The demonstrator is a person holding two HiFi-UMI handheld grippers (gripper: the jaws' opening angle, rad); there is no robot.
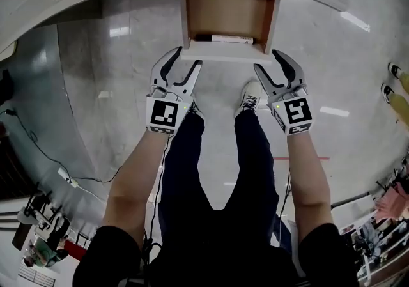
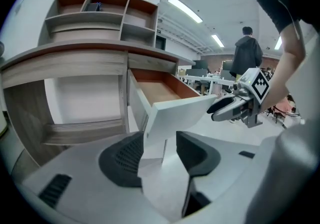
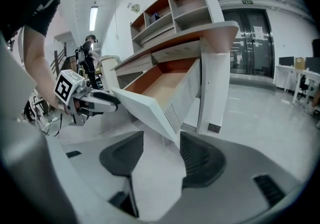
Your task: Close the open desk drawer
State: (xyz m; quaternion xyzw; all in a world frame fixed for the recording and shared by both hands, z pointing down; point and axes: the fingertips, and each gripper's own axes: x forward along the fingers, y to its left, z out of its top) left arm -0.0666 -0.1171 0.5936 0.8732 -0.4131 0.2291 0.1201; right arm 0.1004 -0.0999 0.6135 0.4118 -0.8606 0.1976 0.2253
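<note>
The open desk drawer (image 1: pixel 227 14) has a brown inside and a white front panel (image 1: pixel 223 53), and it sticks out from under the desk top. My left gripper (image 1: pixel 184 61) is open at the panel's left end, and its own view shows the panel's corner (image 2: pixel 182 113) between the spread jaws. My right gripper (image 1: pixel 268 62) is open at the panel's right end, with that corner (image 3: pixel 147 108) between its jaws. Neither pair of pads presses on the panel. Each gripper also appears in the other's view, the right gripper (image 2: pixel 235 106) and the left gripper (image 3: pixel 95 101).
A flat light object (image 1: pixel 227 39) lies inside the drawer against the front panel. A shelf unit (image 2: pixel 100 13) stands on the desk. My legs and shoes (image 1: pixel 249 97) are just below the drawer. A cable (image 1: pixel 70 180) runs over the floor at left. A person (image 2: pixel 246 53) stands far behind.
</note>
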